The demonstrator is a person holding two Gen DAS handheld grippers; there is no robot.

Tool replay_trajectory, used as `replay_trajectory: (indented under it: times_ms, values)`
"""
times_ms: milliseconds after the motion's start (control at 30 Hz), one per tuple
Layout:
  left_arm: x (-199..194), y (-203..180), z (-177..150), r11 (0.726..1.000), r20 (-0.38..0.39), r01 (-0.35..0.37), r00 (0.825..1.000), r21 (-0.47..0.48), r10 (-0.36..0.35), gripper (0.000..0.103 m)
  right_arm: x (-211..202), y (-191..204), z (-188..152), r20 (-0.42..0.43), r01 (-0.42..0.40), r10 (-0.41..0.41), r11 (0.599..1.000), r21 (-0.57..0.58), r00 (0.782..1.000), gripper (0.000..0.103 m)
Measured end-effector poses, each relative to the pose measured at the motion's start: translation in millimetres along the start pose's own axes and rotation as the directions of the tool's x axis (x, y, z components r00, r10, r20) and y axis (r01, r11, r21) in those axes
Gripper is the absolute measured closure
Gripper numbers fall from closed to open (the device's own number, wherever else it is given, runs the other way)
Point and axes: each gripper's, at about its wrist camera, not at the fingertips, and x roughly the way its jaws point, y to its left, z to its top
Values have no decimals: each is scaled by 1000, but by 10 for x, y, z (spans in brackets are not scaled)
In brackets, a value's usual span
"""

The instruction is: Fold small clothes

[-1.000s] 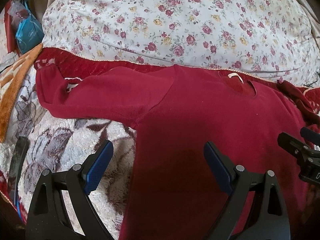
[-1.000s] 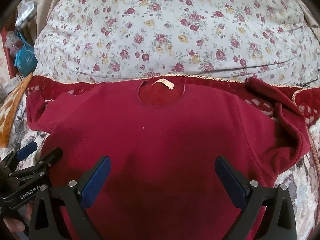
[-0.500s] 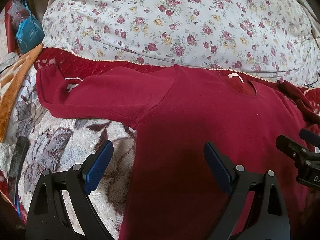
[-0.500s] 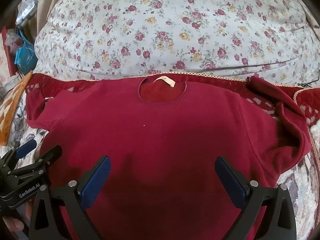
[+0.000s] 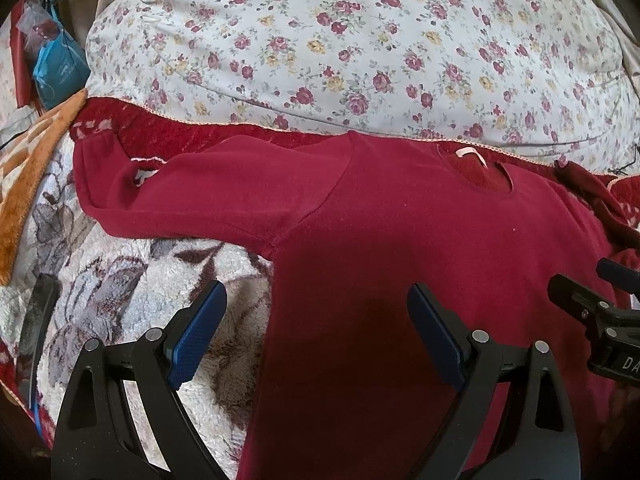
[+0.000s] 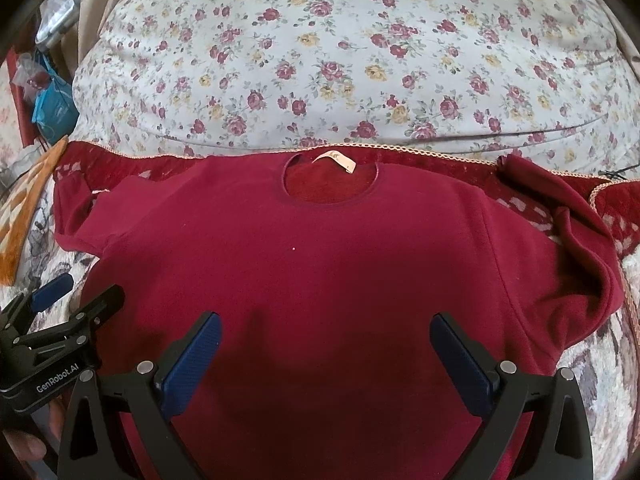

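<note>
A dark red long-sleeved top (image 6: 320, 264) lies spread flat on the bed, neck hole and pale label (image 6: 334, 160) at the far side. Its left sleeve (image 5: 208, 200) stretches out to the left; its right sleeve (image 6: 576, 248) is bunched and folded at the right. My left gripper (image 5: 316, 328) is open and empty above the top's left side edge, also seen in the right wrist view (image 6: 72, 300). My right gripper (image 6: 326, 352) is open and empty above the lower middle of the top, also seen in the left wrist view (image 5: 592, 292).
A big floral pillow (image 6: 352, 52) lies behind the top. A red trimmed blanket (image 5: 160, 136) lies under the collar. A fluffy grey-and-white patterned blanket (image 5: 120, 280) covers the bed. An orange cloth (image 5: 28, 172) and a blue bag (image 5: 56, 68) are at the far left.
The right wrist view has drawn back slightly, so the top sits a little lower and farther. The left gripper has barely moved. Both stay open.
</note>
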Motion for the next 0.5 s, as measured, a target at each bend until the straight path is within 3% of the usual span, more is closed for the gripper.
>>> replay_trajectory:
  times_ms: [500]
  values:
    - [31,-3,-18,1000,-7,-3,1000,0,3,11,38,33,-20,-15,-2,2,1000,-12,1000,0]
